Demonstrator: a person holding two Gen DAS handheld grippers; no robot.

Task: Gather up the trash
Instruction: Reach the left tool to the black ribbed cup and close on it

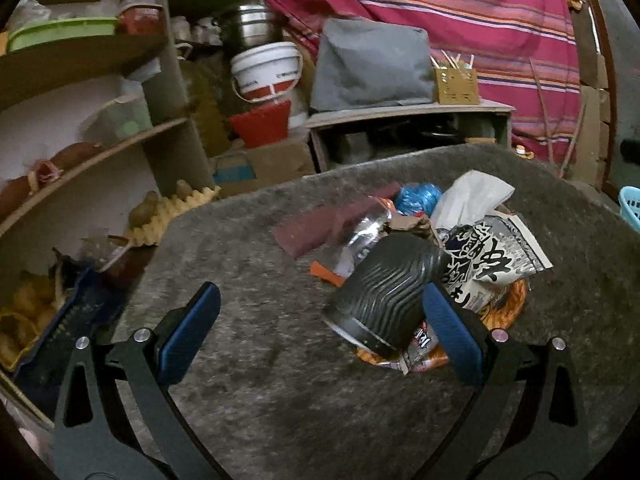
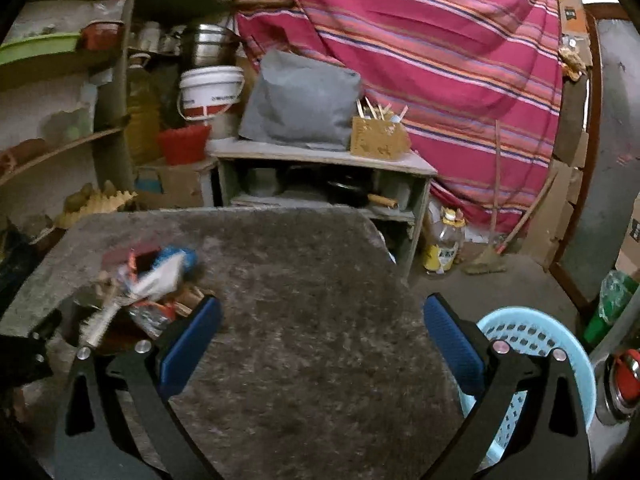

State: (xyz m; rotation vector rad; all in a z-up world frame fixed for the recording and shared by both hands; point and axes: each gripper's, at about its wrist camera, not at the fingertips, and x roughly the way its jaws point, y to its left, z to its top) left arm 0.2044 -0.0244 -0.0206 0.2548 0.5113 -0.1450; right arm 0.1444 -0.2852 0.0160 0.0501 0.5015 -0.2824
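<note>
Your left tool (image 1: pixel 320 332) hovers spread wide and empty over the grey table (image 1: pixel 248 400); the ribbed black cup (image 1: pixel 384 296), tipped on the trash pile (image 1: pixel 472 248), lies just beside its right finger, long axis angled up-right. Your right tool (image 2: pixel 322 342), also spread and empty, is farther away, near the blue basket (image 2: pixel 560 344).

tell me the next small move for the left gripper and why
Probably shift the left gripper a little to its right and forward, so the black ribbed cup sits between the fingers. The jaws are wide open and empty, and the cup lies on its side atop the trash pile, against the right finger pad rather than centred in the gap.
</note>
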